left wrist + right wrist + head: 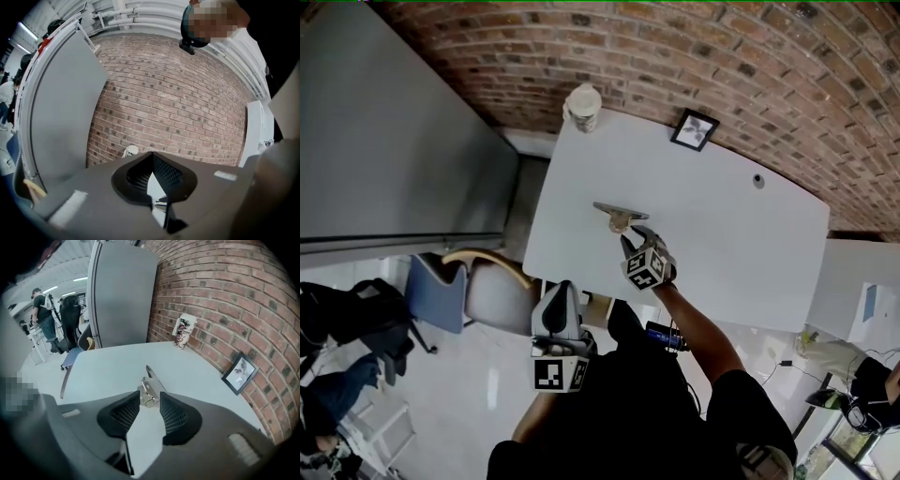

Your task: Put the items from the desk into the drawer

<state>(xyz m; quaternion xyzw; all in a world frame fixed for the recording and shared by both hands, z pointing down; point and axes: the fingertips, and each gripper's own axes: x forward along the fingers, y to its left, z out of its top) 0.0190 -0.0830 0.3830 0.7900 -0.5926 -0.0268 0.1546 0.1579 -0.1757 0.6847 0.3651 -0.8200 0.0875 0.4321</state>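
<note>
A small silvery metal item (pixel 621 216) with a thin flat arm lies near the middle of the white desk (pixel 741 244). My right gripper (pixel 629 238) is low over the desk just in front of it. It stands open, and the metal item (pixel 149 388) sits right at the gap between the two fingertips of the right gripper (pixel 150 398); I cannot tell whether they touch it. My left gripper (pixel 564 289) hangs off the desk's near edge, close to my body. In its own view the left gripper (pixel 151 157) is shut on nothing. No drawer shows.
A paper cup (pixel 582 106) stands at the desk's back left corner and a small picture frame (pixel 695 129) leans by the brick wall. A grey partition (pixel 384 141) and a chair (pixel 483 292) are at left. Another white table (pixel 862 291) is at right.
</note>
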